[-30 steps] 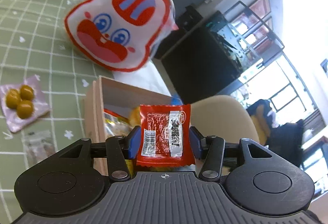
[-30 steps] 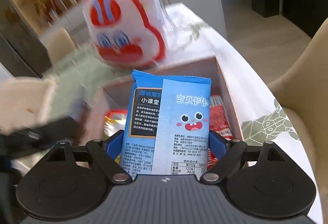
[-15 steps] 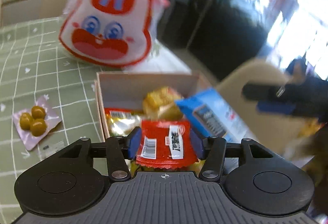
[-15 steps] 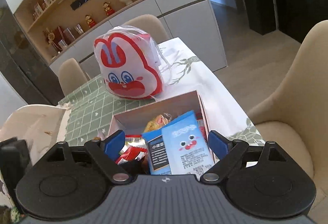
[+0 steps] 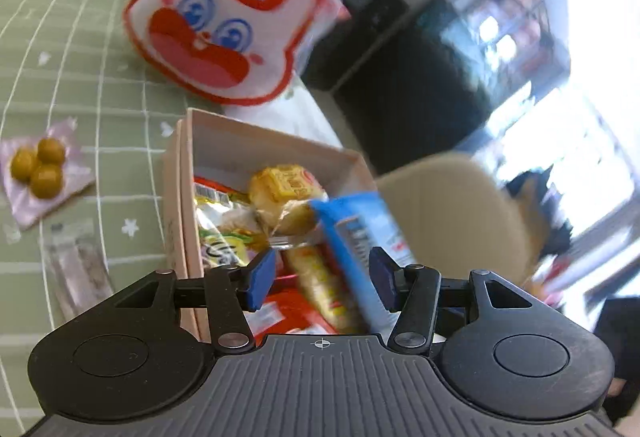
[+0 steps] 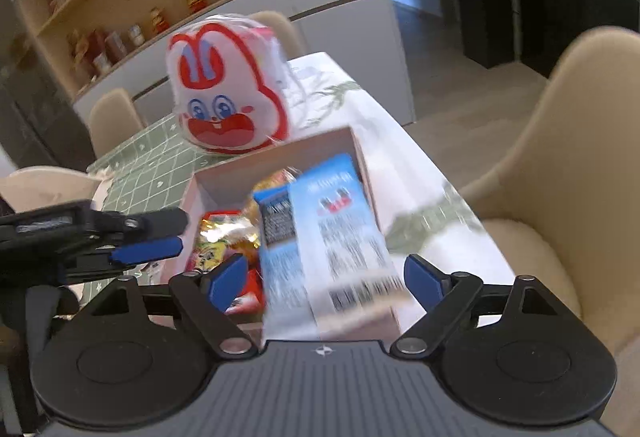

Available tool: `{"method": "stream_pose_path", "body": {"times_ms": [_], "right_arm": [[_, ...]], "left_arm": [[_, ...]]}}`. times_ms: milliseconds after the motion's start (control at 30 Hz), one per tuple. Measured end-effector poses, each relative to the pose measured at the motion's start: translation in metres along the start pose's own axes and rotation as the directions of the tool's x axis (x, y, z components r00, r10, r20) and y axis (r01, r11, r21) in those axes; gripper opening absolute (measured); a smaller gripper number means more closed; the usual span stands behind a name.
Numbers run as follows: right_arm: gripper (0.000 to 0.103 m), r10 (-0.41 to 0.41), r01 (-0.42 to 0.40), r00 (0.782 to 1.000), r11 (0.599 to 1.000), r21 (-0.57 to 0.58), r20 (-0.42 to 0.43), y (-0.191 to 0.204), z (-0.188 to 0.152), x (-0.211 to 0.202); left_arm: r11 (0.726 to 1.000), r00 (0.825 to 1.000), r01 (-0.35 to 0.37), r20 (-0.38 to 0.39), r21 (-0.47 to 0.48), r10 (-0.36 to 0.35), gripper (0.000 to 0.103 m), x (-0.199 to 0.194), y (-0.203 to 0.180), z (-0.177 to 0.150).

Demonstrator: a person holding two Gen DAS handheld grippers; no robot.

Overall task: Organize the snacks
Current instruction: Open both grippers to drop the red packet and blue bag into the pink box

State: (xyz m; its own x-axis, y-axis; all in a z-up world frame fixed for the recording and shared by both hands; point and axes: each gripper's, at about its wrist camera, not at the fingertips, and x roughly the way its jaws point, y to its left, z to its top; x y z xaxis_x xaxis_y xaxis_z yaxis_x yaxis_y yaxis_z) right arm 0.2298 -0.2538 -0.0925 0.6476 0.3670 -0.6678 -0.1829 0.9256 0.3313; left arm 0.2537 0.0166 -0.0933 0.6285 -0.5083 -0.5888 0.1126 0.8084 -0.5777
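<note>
Hovering just above the near end of the box [image 5: 188,173], the left gripper [image 5: 322,279] has its jaws spread wide with nothing between them. The right gripper [image 6: 326,279] hangs over that same near end, jaws also wide and empty. Inside the box, a blue snack packet [image 6: 324,221] lies along the right wall, blurred. Left of it, still inside the box, sit a red packet [image 6: 242,295], a yellow wrapped snack [image 5: 280,185] and a foil-edged packet [image 5: 216,213]. Left of the box, on the green checked tabletop [image 5: 80,77], lie a pink sachet of olives [image 5: 38,173] and a clear packet [image 5: 76,261]. Beyond the box's far wall stands a rabbit-face bag [image 6: 226,93].
</note>
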Motion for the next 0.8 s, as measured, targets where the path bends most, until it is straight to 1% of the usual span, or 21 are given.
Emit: {"method": "stream_pose_path", "body": {"times_ms": [33, 67, 100, 133, 200, 233, 267, 333, 400, 500, 567, 600, 633, 667, 733, 800], "right_arm": [[0.073, -0.001, 0.001, 1.0, 1.0, 0.012, 0.002, -0.002, -0.005, 0.001], [0.07, -0.005, 0.005, 1.0, 1.0, 0.017, 0.005, -0.003, -0.008, 0.002], [0.064, -0.016, 0.016, 1.0, 1.0, 0.012, 0.012, -0.002, -0.011, 0.003], [0.061, -0.023, 0.023, 1.0, 1.0, 0.001, 0.017, 0.0, -0.013, 0.002], [0.059, -0.045, 0.047, 0.998, 0.998, -0.048, 0.031, 0.008, -0.015, 0.005], [0.056, -0.049, 0.052, 0.998, 0.996, -0.079, 0.039, 0.013, -0.015, 0.008], [0.055, -0.044, 0.047, 0.998, 0.994, -0.099, 0.038, 0.017, -0.014, 0.012], [0.054, -0.028, 0.031, 0.999, 0.993, -0.117, 0.023, 0.024, -0.009, 0.023], [0.054, -0.026, 0.03, 0.999, 0.989, -0.148, 0.031, 0.033, -0.002, 0.035], [0.055, 0.001, -0.002, 1.0, 0.977, -0.212, -0.005, 0.045, 0.012, 0.047], [0.06, 0.027, -0.018, 0.999, 0.973, -0.228, 0.036, 0.049, 0.021, 0.04], [0.066, 0.018, -0.004, 0.998, 0.975, -0.221, 0.06, 0.048, 0.026, 0.038], [0.067, -0.006, 0.022, 0.997, 0.979, -0.202, 0.081, 0.046, 0.032, 0.039], [0.067, -0.045, 0.063, 0.994, 0.983, -0.175, 0.102, 0.043, 0.039, 0.042], [0.067, -0.106, 0.119, 0.988, 0.985, -0.123, 0.111, 0.036, 0.052, 0.057], [0.064, -0.095, 0.102, 0.992, 0.99, -0.093, 0.077, 0.03, 0.063, 0.075]], "left_arm": [[1.0, 0.999, -0.007, 0.04, -0.005, 0.007, 0.056, -0.002, -0.001, 0.0], [0.999, 0.996, -0.003, 0.086, -0.044, 0.007, 0.056, -0.006, 0.002, 0.0], [0.995, 0.992, 0.018, 0.124, -0.094, -0.006, 0.056, -0.011, 0.007, 0.002], [0.99, 0.989, 0.041, 0.147, -0.134, -0.021, 0.056, -0.016, 0.011, 0.003], [0.989, 0.989, 0.035, 0.15, -0.144, -0.013, 0.056, -0.021, 0.013, 0.005], [0.991, 0.989, 0.023, 0.15, -0.132, -0.003, 0.056, -0.025, 0.012, 0.003], [0.992, 0.988, 0.015, 0.153, -0.123, 0.004, 0.056, -0.029, 0.011, 0.001], [0.992, 0.987, 0.014, 0.163, -0.123, 0.006, 0.056, -0.038, 0.013, -0.006], [0.992, 0.985, 0.013, 0.17, -0.129, 0.009, 0.056, -0.05, 0.016, -0.015], [0.991, 0.984, -0.016, 0.172, -0.131, 0.038, 0.056, -0.073, 0.026, -0.027], [0.989, 0.982, -0.046, 0.176, -0.143, 0.071, 0.056, -0.087, 0.036, -0.034], [0.986, 0.98, -0.061, 0.176, -0.154, 0.089, 0.056, -0.093, 0.04, -0.038], [0.983, 0.98, -0.072, 0.172, -0.17, 0.101, 0.056, -0.094, 0.045, -0.04], [0.979, 0.981, -0.076, 0.164, -0.188, 0.107, 0.056, -0.095, 0.051, -0.044], [0.975, 0.983, -0.081, 0.145, -0.205, 0.112, 0.056, -0.097, 0.059, -0.05], [0.975, 0.983, -0.105, 0.125, -0.197, 0.131, 0.056, -0.098, 0.065, -0.055]]}}
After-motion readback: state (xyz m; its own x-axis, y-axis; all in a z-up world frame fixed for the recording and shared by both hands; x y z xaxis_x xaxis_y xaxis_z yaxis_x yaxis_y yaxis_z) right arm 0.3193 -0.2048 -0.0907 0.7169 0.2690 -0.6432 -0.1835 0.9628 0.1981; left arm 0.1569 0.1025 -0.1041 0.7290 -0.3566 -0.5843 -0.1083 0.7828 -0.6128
